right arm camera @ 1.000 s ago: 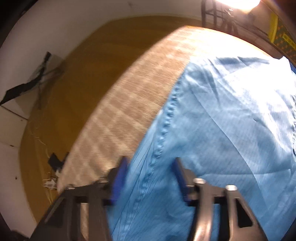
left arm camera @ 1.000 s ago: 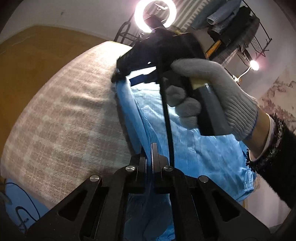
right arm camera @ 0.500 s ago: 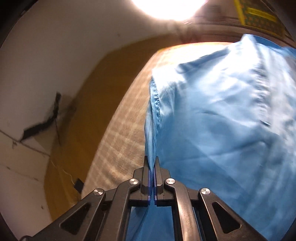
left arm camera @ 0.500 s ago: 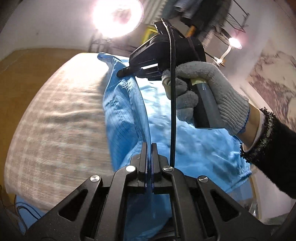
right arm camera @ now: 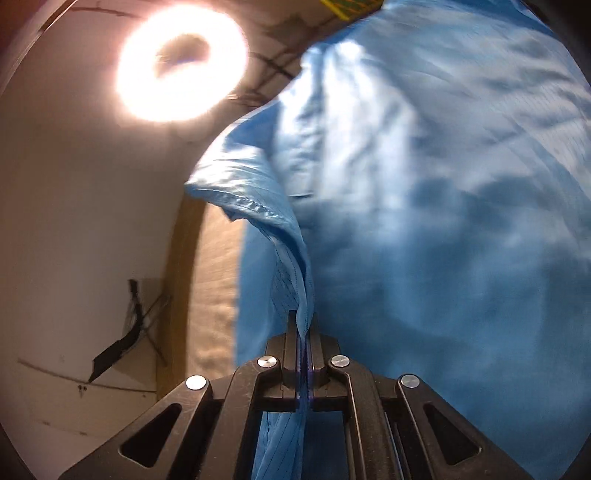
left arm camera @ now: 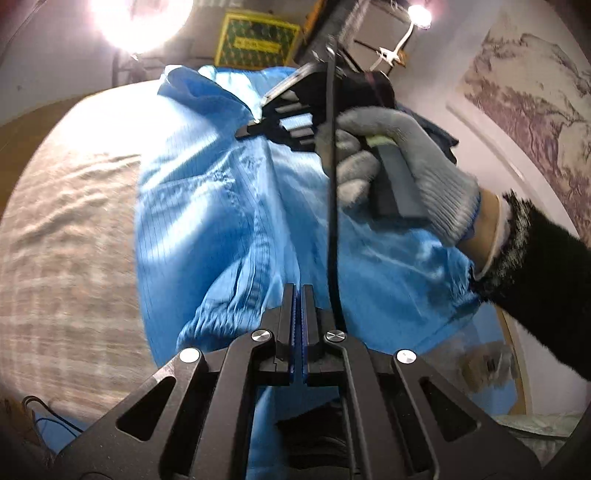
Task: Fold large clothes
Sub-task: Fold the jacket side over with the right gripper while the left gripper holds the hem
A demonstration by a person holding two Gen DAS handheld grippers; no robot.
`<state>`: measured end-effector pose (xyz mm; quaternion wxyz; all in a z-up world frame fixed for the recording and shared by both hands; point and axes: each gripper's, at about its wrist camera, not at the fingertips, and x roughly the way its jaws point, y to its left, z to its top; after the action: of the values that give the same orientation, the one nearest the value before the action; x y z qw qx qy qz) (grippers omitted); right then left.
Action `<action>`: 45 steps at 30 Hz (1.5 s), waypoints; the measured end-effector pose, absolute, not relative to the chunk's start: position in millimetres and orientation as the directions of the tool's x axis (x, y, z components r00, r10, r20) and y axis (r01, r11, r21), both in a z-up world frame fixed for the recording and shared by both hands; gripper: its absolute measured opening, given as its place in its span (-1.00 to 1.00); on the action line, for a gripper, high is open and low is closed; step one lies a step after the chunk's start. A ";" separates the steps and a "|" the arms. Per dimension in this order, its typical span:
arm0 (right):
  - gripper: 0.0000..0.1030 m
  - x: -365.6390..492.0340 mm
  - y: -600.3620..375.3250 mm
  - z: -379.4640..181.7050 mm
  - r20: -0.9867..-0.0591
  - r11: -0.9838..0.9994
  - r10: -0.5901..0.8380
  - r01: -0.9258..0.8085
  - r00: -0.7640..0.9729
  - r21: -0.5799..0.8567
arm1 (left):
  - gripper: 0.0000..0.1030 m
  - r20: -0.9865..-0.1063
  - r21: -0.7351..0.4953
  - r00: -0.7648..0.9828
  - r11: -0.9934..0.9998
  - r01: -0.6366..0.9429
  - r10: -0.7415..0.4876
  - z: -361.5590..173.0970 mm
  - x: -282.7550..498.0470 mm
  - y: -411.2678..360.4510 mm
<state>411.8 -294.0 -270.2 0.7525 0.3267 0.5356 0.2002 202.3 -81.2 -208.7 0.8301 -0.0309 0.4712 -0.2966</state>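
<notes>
I see the blue garment (left arm camera: 207, 206) spread over a table covered with a beige checked cloth (left arm camera: 66, 236), one long edge lifted off the surface. The left hand-held gripper (left arm camera: 298, 317) is closed, with the elastic hem bunched right at its jaws. The right hand-held gripper (right arm camera: 303, 343) is closed on a thin ridge of the same edge, near the collar end; in the left view it shows in a grey-gloved hand (left arm camera: 406, 166).

Risks, in my judgement:
- The fabric looks thin and slick. A small pinch may slip out if I pull the edge taut.
- Uneven travel of the two hand-held grippers would skew the fold line and leave wrinkles.
- The black cable (left arm camera: 332, 184) crosses above the garment and could snag or drag it.
- Dragging the lower layer could bunch the checked cloth beneath.

Beyond the table I see wooden flooring, a pale wall, a bright ring light (right arm camera: 181, 66), a second lamp (left arm camera: 417, 14) and a landscape wall hanging (left arm camera: 532, 96).
</notes>
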 end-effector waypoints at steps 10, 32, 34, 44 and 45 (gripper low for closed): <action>-0.61 421.9 -288.7 -255.8 -0.800 0.850 0.523 -0.108 0.295 0.515 | -1.00 -0.743 -0.391 0.377 0.816 0.424 -0.552 -190.6 174.9 -32.7; -0.15 496.5 -160.2 -213.6 -0.811 0.862 0.238 -0.501 0.535 -0.078 | -1.00 -0.798 -0.401 0.331 0.853 0.333 -0.504 -264.5 236.6 -37.0; -0.81 514.5 -162.9 -221.7 -0.838 0.872 0.219 -0.485 0.500 -0.062 | -1.00 -0.795 -0.406 0.331 0.851 0.334 -0.509 -266.9 236.8 -36.9; -0.67 579.7 -268.9 -249.4 -0.864 0.960 0.267 -0.196 0.428 0.199 | -1.00 -0.796 -0.395 0.335 0.851 0.346 -0.505 -265.1 231.1 -36.5; -0.50 574.9 -271.3 -247.5 -0.864 0.962 0.259 -0.201 0.433 0.187 | -1.00 -0.796 -0.393 0.339 0.853 0.342 -0.502 -263.2 229.4 -34.4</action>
<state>574.9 -271.3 -247.5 0.8460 0.0281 0.5149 0.1358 229.4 -34.4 -263.2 0.8144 -0.0780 0.5133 -0.2592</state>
